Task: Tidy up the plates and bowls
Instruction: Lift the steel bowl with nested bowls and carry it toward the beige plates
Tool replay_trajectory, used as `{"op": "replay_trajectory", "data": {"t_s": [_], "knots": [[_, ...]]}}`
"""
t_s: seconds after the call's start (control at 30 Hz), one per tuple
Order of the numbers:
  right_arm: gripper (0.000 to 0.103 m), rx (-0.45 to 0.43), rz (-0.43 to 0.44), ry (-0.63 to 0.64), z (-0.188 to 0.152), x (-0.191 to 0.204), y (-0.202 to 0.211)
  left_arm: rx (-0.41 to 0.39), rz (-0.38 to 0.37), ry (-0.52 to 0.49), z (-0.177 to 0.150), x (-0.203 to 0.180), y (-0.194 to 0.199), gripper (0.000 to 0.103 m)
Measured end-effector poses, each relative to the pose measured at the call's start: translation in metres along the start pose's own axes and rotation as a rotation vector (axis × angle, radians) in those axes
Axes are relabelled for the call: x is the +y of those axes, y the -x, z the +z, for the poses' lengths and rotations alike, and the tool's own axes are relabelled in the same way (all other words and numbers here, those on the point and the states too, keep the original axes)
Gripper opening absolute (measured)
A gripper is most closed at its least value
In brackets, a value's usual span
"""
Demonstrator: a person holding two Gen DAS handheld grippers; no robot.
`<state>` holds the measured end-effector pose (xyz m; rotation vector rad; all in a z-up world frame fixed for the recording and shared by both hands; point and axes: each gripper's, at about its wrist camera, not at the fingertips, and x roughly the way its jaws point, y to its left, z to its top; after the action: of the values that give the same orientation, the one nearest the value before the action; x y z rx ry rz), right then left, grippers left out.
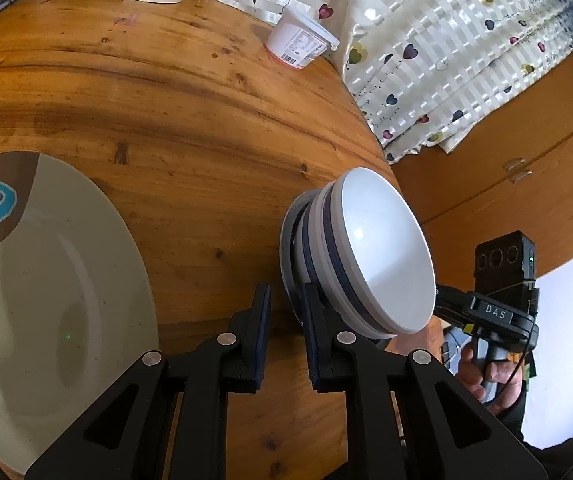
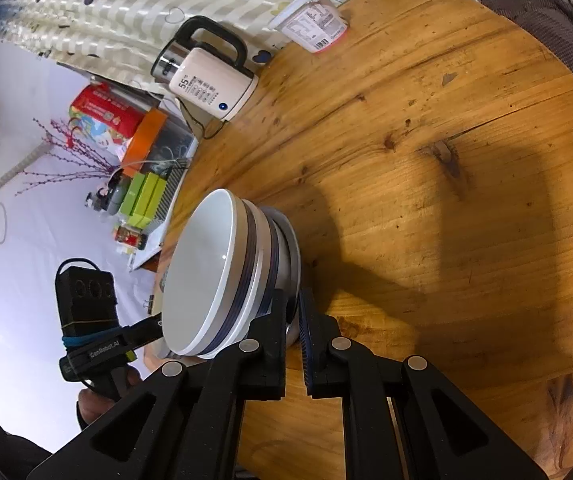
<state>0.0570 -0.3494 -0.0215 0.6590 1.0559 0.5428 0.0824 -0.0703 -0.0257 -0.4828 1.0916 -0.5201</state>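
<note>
A: Where are the bowls?
B: A stack of bowls (image 1: pixel 360 252) sits near the wooden worktop's (image 1: pixel 174 92) edge, beside a cream plate (image 1: pixel 46 280).
A: And the claws?
B: The right claw (image 2: pixel 293 312) pinches the bottom bowl's rim; the left claw (image 1: pixel 286 300) has narrowed, its jaws still apart beside the stack.

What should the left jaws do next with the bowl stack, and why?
Probably close the left gripper fully on the bottom dish at its rim. The right gripper looks shut on that rim opposite, but wood shows between the left jaws, so the bowl stack seems held one-sided.
</note>
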Motion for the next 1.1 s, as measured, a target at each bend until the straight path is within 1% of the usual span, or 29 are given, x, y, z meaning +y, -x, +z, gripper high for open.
{"op": "replay_trajectory", "data": {"t_s": [0.07, 0.13, 0.2, 0.77, 0.93, 1.1], "knots": [[0.009, -0.001, -0.001, 0.001, 0.0, -0.001, 0.0, 0.002, -0.004, -0.009, 0.0, -0.002, -0.001, 0.011], [0.009, -0.002, 0.001, -0.001, 0.0, -0.001, 0.001, 0.004, -0.011, -0.012, 0.001, -0.002, -0.001, 0.01], [0.009, -0.004, 0.001, -0.003, 0.001, -0.002, 0.001, 0.006, -0.019, -0.013, 0.001, -0.003, -0.002, 0.007], [0.008, -0.005, -0.011, -0.002, 0.003, -0.001, 0.003, -0.002, -0.023, -0.022, 0.003, -0.006, -0.002, 0.007], [0.008, -0.006, -0.009, 0.004, 0.005, 0.004, 0.004, -0.014, -0.019, -0.023, 0.006, -0.008, 0.003, 0.007], [0.008, -0.002, -0.004, 0.017, 0.007, 0.013, 0.003, -0.042, -0.013, -0.029, 0.007, -0.006, 0.014, 0.007]]}}
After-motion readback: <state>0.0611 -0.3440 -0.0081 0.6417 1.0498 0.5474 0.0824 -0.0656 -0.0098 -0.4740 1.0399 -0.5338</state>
